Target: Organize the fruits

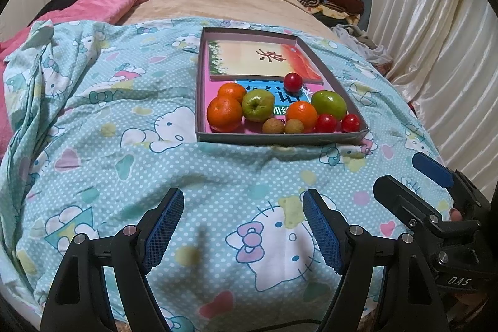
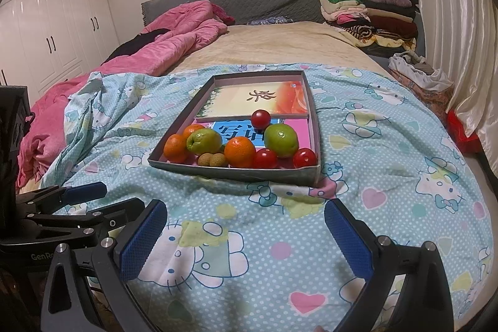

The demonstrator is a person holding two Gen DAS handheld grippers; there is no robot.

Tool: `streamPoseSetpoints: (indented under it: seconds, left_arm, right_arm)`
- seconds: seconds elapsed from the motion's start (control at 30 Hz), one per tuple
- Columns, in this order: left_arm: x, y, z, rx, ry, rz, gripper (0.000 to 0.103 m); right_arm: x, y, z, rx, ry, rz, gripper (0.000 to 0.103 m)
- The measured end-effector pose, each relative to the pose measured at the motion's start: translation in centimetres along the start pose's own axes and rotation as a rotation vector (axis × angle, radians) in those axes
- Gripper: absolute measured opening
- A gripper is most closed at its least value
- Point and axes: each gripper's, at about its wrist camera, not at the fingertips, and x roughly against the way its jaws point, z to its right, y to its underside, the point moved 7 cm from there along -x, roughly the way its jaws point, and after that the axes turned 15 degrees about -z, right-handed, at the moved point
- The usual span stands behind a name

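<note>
Hovering side by side, jaws released, left gripper and right gripper facing fruit-filled tray; wardrobe showing only rightward.

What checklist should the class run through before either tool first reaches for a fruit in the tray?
1. Left tool open, holding nothing: ok.
2. Right tool open, holding nothing: ok.
3. All fruit inside the tray: ok.
4. Lone cherry tomato free of neighbours: ok.
5. Two longans separable: not ok, crowded against an orange.
6. Destination for sorted fruit: cannot tell.
</note>
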Motion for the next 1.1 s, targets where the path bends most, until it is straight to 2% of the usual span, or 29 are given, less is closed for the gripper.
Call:
streamPoseSetpoints:
  seconds: [0.77, 0.9, 1.1]
  left_arm:
    - [0.1, 0.2, 0.4, -0.02, -0.017, 0.001, 0.08]
    - [0.2, 0.1, 0.6, -0.024, 0.001, 0.01, 0.08]
    - [0.3, -0.6, -0.6, 0.01, -0.017, 0.031, 0.08]
  right_arm:
    - [0.0, 0.0, 0.2, -0.001, 0.003, -0.001, 0.102]
    - [0.0, 0.0, 0.5, -0.009, 0.005, -0.001, 0.102]
    - [0.2, -0.3, 1.4, -0.052, 0.0, 0.008, 0.102]
